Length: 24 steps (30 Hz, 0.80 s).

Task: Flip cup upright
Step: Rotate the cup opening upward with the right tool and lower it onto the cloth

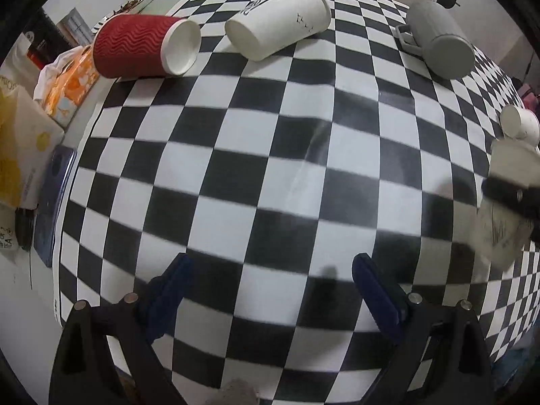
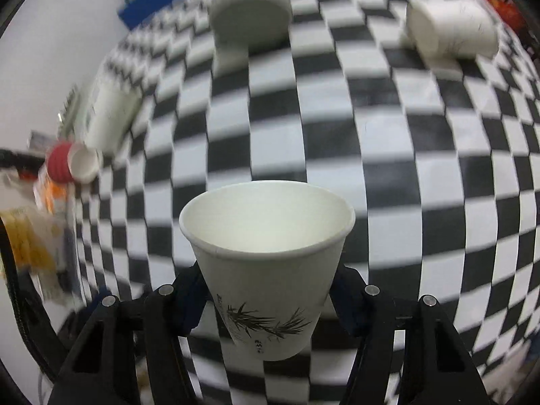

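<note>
The right gripper (image 2: 270, 300) is squeezing a white cup (image 2: 266, 263) with a leaf picture on its side. Its two fingers (image 2: 189, 300) press on the cup from both sides. The cup is lifted above the checkered cloth (image 2: 405, 175) and its open mouth faces away from the camera and a bit up. In the left view this cup (image 1: 499, 233) shows at the far right edge, blurry, with a dark finger across it. The left gripper (image 1: 271, 290) is open wide, with nothing between its blue fingers (image 1: 374, 293). It hangs over the cloth (image 1: 256, 155). Far across the cloth lie a red cup (image 1: 141, 45), a big white cup (image 1: 280, 18) and a gray mug (image 1: 438, 38), all on their sides. A small white cup (image 1: 519, 123) lies near the right edge. A tissue pack (image 1: 72, 84) sits off the cloth on the left.
</note>
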Each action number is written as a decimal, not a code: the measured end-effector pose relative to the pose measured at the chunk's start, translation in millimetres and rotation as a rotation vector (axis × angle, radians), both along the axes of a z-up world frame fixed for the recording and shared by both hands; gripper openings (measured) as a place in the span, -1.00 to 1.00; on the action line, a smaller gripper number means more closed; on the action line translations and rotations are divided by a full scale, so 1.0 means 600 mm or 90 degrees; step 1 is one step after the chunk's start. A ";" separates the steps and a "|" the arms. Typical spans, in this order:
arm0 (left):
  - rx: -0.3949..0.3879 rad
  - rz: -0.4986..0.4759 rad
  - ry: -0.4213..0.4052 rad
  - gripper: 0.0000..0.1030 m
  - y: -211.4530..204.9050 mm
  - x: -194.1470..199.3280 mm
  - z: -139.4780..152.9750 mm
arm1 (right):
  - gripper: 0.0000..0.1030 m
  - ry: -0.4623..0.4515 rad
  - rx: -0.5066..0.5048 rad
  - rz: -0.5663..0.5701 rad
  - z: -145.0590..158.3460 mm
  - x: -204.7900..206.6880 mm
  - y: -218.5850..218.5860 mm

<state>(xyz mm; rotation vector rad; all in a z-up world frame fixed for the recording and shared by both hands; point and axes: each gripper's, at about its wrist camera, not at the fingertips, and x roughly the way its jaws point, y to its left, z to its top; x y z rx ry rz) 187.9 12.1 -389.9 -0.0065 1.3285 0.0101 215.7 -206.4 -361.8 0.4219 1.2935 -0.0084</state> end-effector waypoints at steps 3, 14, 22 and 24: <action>-0.002 0.000 -0.004 0.87 0.001 0.014 -0.004 | 0.25 -0.085 -0.022 -0.023 0.009 0.009 0.007; 0.015 -0.016 -0.011 0.87 0.011 0.034 -0.009 | 0.28 -0.258 -0.182 0.005 -0.009 -0.033 0.094; 0.029 -0.008 -0.013 0.87 0.029 0.003 -0.007 | 0.53 -0.208 -0.169 0.007 -0.021 -0.068 0.103; 0.034 -0.011 -0.024 0.87 0.028 0.014 0.002 | 0.66 -0.194 -0.165 0.008 -0.019 -0.073 0.103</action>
